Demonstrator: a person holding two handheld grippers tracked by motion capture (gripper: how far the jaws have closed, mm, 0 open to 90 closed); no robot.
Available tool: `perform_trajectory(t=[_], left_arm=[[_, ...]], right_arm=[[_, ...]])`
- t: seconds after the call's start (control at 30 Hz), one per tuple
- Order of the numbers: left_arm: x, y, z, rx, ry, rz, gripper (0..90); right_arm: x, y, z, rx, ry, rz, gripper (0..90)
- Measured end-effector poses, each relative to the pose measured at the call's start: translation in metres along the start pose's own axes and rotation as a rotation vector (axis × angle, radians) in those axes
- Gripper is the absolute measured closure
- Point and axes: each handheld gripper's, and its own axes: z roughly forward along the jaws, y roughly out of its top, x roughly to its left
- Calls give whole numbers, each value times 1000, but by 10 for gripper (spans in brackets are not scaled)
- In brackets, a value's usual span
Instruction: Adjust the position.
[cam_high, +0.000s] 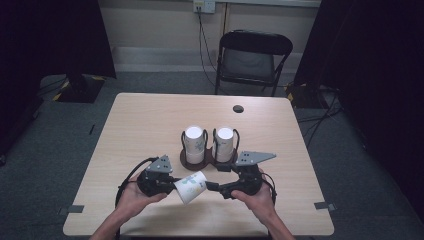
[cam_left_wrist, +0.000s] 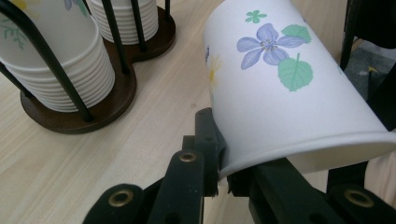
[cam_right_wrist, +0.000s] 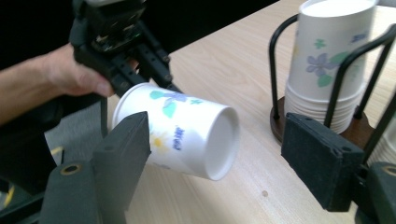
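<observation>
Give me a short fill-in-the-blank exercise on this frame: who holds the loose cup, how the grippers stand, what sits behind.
1. The left gripper pinches the flowered paper cup by its ____.
2. The right gripper has its jaws ____, one on each side of the cup's base, not pressing it.
3. The held cup lies on its ____, above the table.
4. Behind it, the wooden-based rack holds ____ stacks of cups.

Missing words: rim; open; side; two

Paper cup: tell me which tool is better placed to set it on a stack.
Left. The left tool already pinches the paper cup at its rim; the right tool stands open beside its base.
</observation>
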Motion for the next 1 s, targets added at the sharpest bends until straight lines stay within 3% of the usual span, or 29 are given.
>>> perform_trajectory(t=[0.13, 0.17, 0.23, 0.27, 0.5, 0.77, 0.87, 1.0], left_arm=[[1, 1, 5, 33, -4, 9, 858], [2, 2, 6, 49, -12, 10, 858], [2, 2, 7, 56, -18, 7, 858], [3, 4, 9, 66, -26, 18, 858], [4, 8, 12, 77, -49, 22, 858], [2, 11, 16, 129, -69, 66, 858], [1, 13, 19, 155, -74, 82, 858], [0, 17, 21, 151, -72, 86, 858]], right_arm=[[4, 1, 4, 25, 4, -43, 236], [7, 2, 8, 53, 6, -76, 233], [7, 3, 9, 65, 6, -82, 232], [10, 4, 13, 88, 6, -110, 232], [16, 6, 20, 133, 10, -172, 208], [24, 7, 29, 196, 34, -254, 178], [28, 10, 34, 229, 39, -306, 172], [34, 10, 42, 304, 28, -397, 154]])
